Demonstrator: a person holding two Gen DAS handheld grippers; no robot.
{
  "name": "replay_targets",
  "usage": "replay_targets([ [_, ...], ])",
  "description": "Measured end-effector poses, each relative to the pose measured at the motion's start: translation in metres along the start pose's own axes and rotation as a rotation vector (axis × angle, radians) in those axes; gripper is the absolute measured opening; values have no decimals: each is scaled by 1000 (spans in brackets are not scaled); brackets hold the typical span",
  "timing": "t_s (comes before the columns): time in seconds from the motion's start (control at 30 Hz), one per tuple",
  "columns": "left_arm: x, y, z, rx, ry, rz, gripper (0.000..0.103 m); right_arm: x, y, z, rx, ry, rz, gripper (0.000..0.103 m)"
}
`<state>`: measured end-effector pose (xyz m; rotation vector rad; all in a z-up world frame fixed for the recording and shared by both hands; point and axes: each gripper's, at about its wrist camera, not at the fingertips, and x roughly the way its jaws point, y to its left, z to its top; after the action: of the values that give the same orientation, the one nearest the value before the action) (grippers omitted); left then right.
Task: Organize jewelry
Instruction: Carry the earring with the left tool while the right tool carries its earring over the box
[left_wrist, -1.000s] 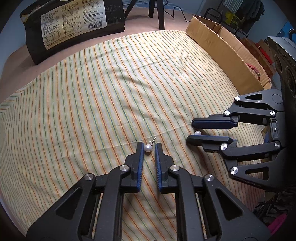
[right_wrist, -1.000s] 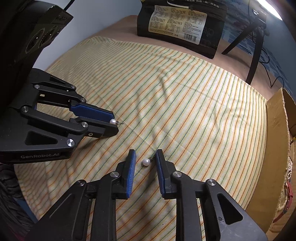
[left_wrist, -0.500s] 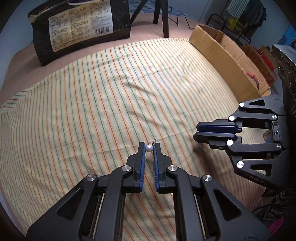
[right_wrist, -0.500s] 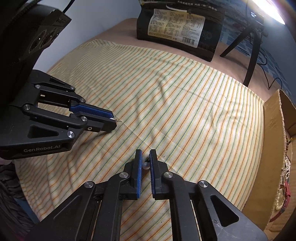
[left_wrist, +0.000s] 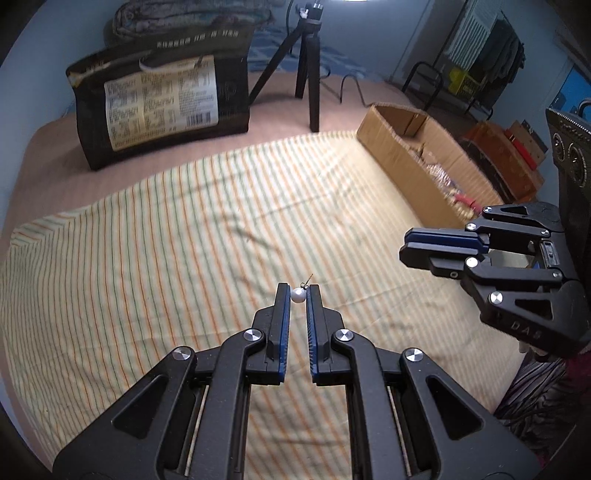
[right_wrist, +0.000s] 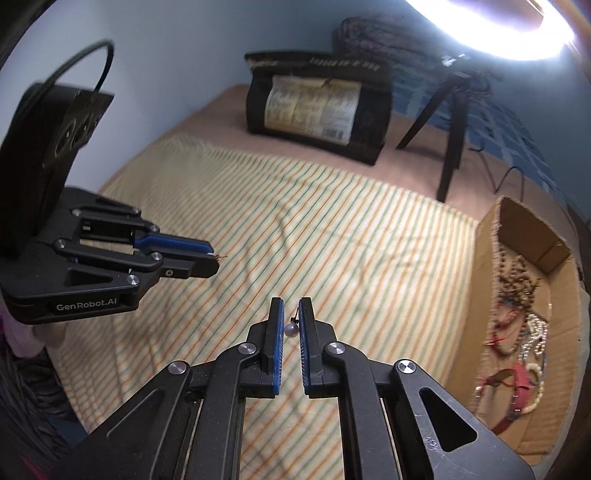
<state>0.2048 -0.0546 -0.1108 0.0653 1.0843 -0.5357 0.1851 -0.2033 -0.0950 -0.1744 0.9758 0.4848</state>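
Now, left hand-held gripper (left_wrist: 298, 291): clamped on a pearl earring (left_wrist: 297, 294); above the striped cloth (left_wrist: 147, 258)
Right hand-held gripper (right_wrist: 291, 308): clamped on a second pearl earring (right_wrist: 290, 329); cardboard box (right_wrist: 484, 258) at the cloth's right edge

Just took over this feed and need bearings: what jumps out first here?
Each gripper pinches a small pearl earring: left gripper on one pearl, right gripper on another pearl, both lifted above the striped cloth. A cardboard box of tangled jewelry sits at the cloth's right edge.
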Motion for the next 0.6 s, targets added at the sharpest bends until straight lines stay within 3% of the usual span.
replay_targets([
  [0.6, -16, -74, 38, 50, -126, -79, 7, -71, -87, 0, 183, -153, -108, 6],
])
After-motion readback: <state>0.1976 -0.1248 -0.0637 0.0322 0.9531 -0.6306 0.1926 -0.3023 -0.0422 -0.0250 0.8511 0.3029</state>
